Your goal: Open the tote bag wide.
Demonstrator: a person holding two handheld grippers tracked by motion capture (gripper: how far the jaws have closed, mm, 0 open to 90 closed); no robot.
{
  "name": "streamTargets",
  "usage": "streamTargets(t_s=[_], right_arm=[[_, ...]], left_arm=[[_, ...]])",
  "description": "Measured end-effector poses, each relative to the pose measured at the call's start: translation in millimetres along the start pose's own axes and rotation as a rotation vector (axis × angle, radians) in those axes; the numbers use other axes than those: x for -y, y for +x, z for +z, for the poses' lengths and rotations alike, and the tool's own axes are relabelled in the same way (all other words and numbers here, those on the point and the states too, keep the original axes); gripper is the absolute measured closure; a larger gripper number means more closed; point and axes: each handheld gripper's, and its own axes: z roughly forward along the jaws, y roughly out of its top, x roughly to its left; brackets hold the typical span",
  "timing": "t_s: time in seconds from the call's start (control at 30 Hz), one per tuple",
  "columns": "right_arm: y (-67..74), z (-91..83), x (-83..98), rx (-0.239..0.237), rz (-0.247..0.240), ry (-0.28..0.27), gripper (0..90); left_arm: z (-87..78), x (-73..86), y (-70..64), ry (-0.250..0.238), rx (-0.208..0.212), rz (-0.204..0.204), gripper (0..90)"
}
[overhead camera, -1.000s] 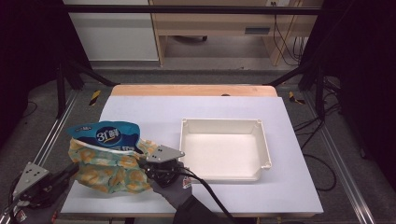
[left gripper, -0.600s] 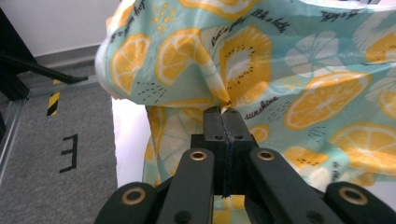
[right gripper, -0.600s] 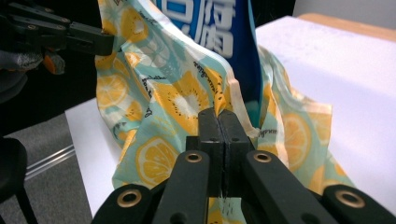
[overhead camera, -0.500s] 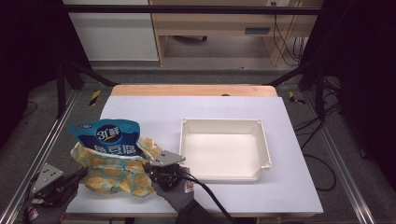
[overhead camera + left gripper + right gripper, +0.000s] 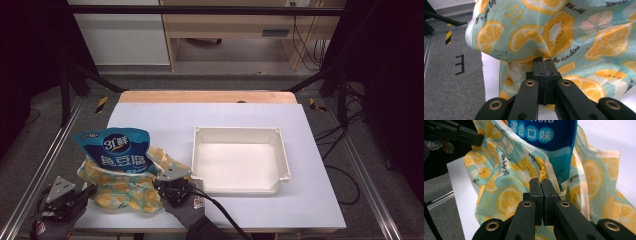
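A fabric bag (image 5: pixel 131 190) printed with orange and lemon slices on pale teal sat on the near left part of the white table (image 5: pixel 210 115), just left of the white tray (image 5: pixel 239 186). A blue snack pouch (image 5: pixel 114 151) with white lettering stood upright inside the bag, its top half sticking out above the bag's mouth. The bag looked bunched and slack around the pouch's lower half.

The left gripper (image 5: pixel 86 192) was at the bag's left edge, near the table's front left corner. In the left gripper view its black jaws were pressed together with a fold of the printed fabric (image 5: pixel 544 53) pinched at their tips, so the left gripper (image 5: pixel 543 62) was clamped on the bag. Script lettering ran across the cloth there. Grey floor with a black mark and a yellow-black stripe showed to the left.

The right gripper (image 5: pixel 166 183) was at the bag's right edge, between bag and tray, touching the bag; whether it touched the tray could not be told. In the right gripper view the right gripper (image 5: pixel 541 182) had its jaws closed on the bag's cream-hemmed rim (image 5: pixel 550 176), with the blue pouch (image 5: pixel 544 135) directly behind. The left gripper (image 5: pixel 477 138) showed at upper left, on the bag's far edge.

Gloved hands held both tools at the table's near edge. A black cable (image 5: pixel 220 210) trailed from the right one. The tray was empty and sat square on the table, centre right.
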Motion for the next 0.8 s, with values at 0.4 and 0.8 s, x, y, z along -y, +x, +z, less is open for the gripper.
streamTargets(t_s=[0.4, 0.8], right_arm=[[1.5, -5.1, -2.7, -0.006, 0.003, -0.041, 74.5], [8.1, 2.0, -13.6, 0.014, -0.016, -0.028, 86.2]], left_arm=[[7.4, 3.9, 2.9, 0.055, 0.006, -0.001, 89.7], [11.6, 6.0, 4.1, 0.105, 0.013, 0.005, 89.7]])
